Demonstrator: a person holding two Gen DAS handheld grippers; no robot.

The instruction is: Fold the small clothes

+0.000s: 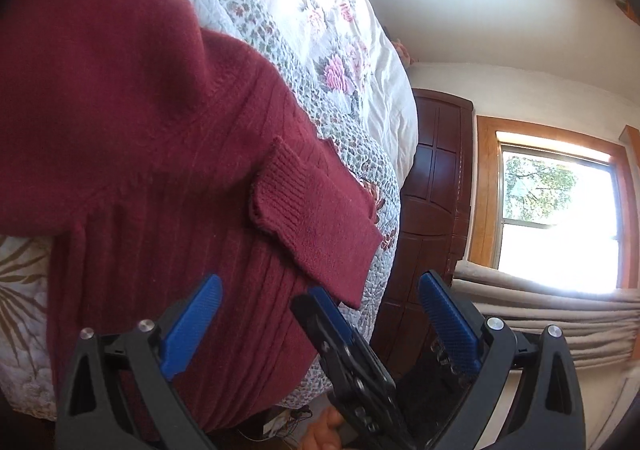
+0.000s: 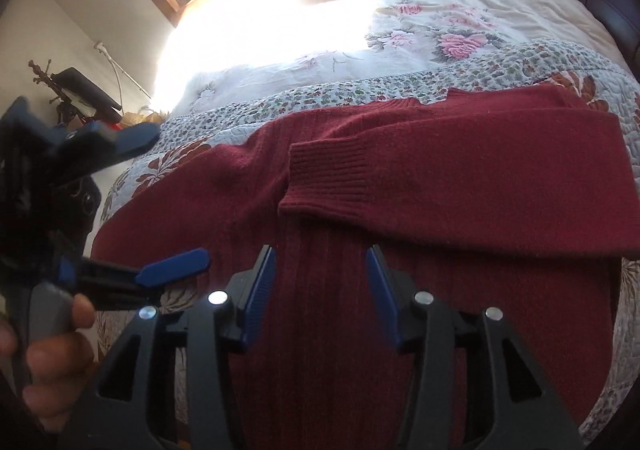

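1. Nearest me in the right wrist view, my right gripper (image 2: 320, 286) hangs over the near hem end of the dark red knitted sweater (image 2: 400, 185). Its blue-padded jaws stand apart with nothing between them, and the ribbed body runs straight ahead.

2. In the left wrist view, my left gripper (image 1: 320, 306) has its jaws spread wide and empty too. It sits at the sweater's near right corner, partly off the bed's edge, with the other tool crossing between its fingers.

3. The sweater lies flat on the floral quilted bedspread (image 2: 520, 61). Its long axis runs from the hem near me to the neckline on the far side. Both sleeves are already laid across the body, and the ribbed cuff (image 2: 328, 177) lies on top just beyond the right gripper.

4. I judge the next fold lifts the hem toward the far neckline, so both tools must grip the near edge. The right gripper is centred over it and nearer; the left has to come inward.

5. Only the right wrist view shows the whole folded width, the far neckline and a hand (image 2: 56, 354) holding the left tool. Only the left wrist view shows the bed's side edge, the dark wooden headboard (image 1: 440, 177) and the window (image 1: 560, 209).
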